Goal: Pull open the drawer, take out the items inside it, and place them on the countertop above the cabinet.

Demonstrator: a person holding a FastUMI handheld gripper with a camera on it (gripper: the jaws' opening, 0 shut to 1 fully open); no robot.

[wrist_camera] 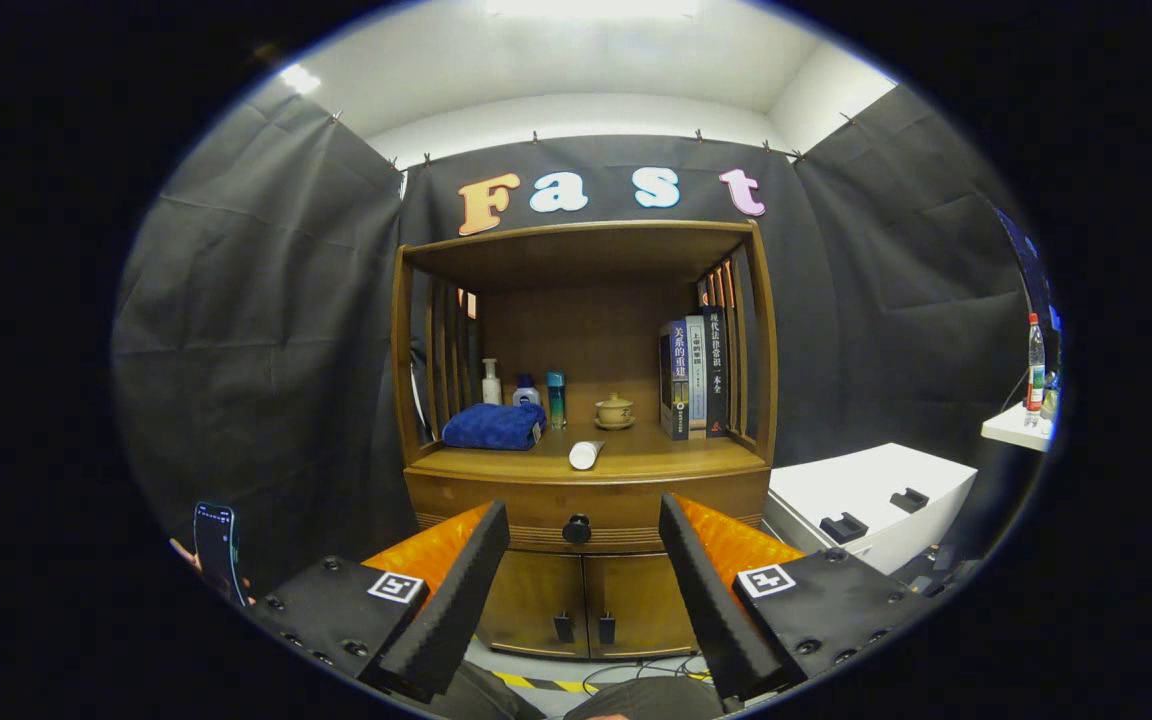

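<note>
Now hand-held gripper (pixel 584 530) spread wide, gripping nothing; drawer knob (pixel 576 529) dead ahead at 12 o'clock, centred between fingers, apart. Drawer (pixel 536 500) closed.

Drawer (pixel 586 500) shut, its contents hidden behind the front panel; knob (pixel 577 529) at 12 o'clock from the gripper (pixel 584 525), whose spread fingers cover both ends of the drawer front and the outer parts of the cabinet doors (pixel 586 600). Bottles (pixel 524 392) at 10 o'clock from the knob partly hidden behind the blue towel (pixel 492 425), labels too small to tell. Phone (pixel 215 548) at 9 o'clock, only fingertips of the holding hand (pixel 183 552) showing. White box (pixel 871 500) at 3 o'clock partly cut off. Far bottles (pixel 1035 365) at 2 o'clock too small to tell.
</note>
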